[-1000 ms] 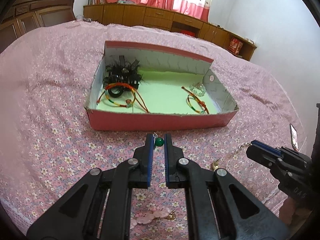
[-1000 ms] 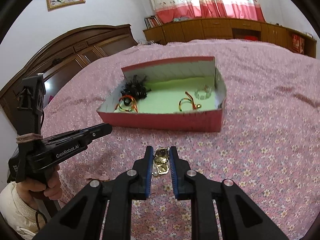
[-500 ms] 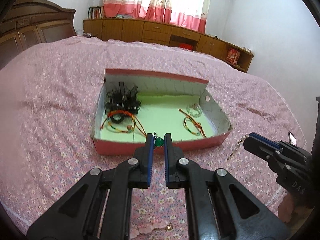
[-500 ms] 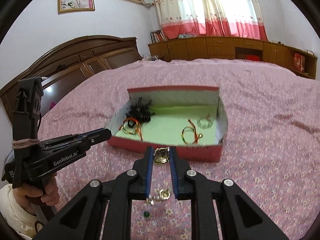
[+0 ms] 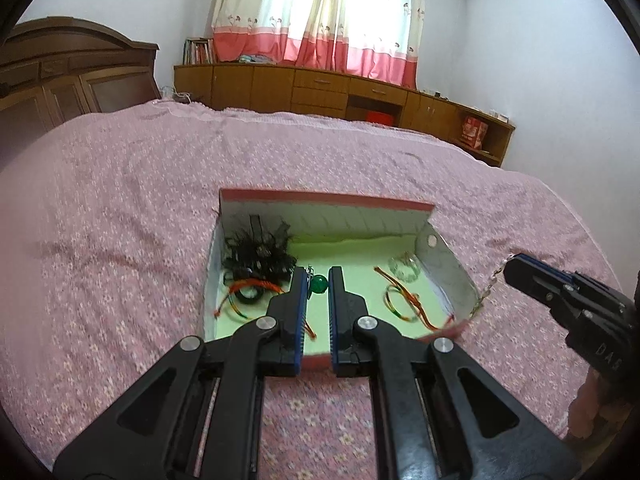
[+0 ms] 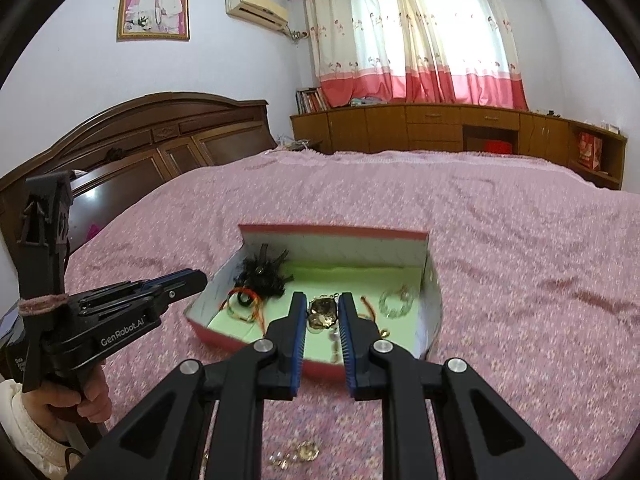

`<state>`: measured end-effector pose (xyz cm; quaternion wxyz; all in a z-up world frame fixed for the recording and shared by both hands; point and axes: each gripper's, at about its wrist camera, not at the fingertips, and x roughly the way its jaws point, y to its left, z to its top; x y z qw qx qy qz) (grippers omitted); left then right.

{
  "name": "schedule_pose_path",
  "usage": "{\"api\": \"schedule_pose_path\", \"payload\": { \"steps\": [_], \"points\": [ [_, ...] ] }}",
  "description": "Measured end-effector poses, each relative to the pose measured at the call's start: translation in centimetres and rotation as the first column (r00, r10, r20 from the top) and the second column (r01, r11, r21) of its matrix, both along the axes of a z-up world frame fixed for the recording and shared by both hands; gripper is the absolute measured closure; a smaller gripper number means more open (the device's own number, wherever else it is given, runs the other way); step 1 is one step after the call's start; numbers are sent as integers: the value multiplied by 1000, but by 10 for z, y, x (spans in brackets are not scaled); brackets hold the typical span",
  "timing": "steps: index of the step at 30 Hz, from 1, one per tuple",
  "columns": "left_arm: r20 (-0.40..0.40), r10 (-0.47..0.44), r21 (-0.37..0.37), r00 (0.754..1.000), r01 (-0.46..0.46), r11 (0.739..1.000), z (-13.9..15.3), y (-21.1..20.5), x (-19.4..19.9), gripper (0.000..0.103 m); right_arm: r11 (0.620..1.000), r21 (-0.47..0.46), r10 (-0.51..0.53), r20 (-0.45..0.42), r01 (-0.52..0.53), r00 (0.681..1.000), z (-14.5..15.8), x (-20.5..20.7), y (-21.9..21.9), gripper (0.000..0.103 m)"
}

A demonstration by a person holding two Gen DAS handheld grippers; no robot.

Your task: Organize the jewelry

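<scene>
Left gripper is pinching a green bead earring and holding it over the near edge of the red box, likely so it drops onto the green lining. Right gripper is gripping a gold pendant, chain dangling, above the box's near right corner. More trinkets are lying on the bedspread short of the box.

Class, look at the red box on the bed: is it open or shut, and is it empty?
Open and not empty. The red box shows its green floor, with a black hair ornament, corded bracelets and a clear ring lying inside.
</scene>
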<state>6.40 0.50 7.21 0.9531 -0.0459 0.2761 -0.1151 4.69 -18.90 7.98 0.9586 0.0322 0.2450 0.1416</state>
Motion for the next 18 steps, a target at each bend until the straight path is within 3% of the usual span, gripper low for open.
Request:
{"api": "schedule_pose_path", "payload": {
  "steps": [7, 14, 18],
  "points": [
    [15, 29, 10, 999, -29, 1000, -6, 5, 17, 101, 999, -7, -35, 12, 35, 999, -3, 18, -3, 85],
    [-36, 43, 16, 998, -42, 999, -25, 7, 30, 101, 998, -22, -66, -45, 65, 997, -26, 37, -8, 85],
    [-76, 45, 27, 996, -43, 999, -36, 6, 36, 101, 997, -27, -73, -93, 70, 993, -40, 46, -12, 90]
  ]
}}
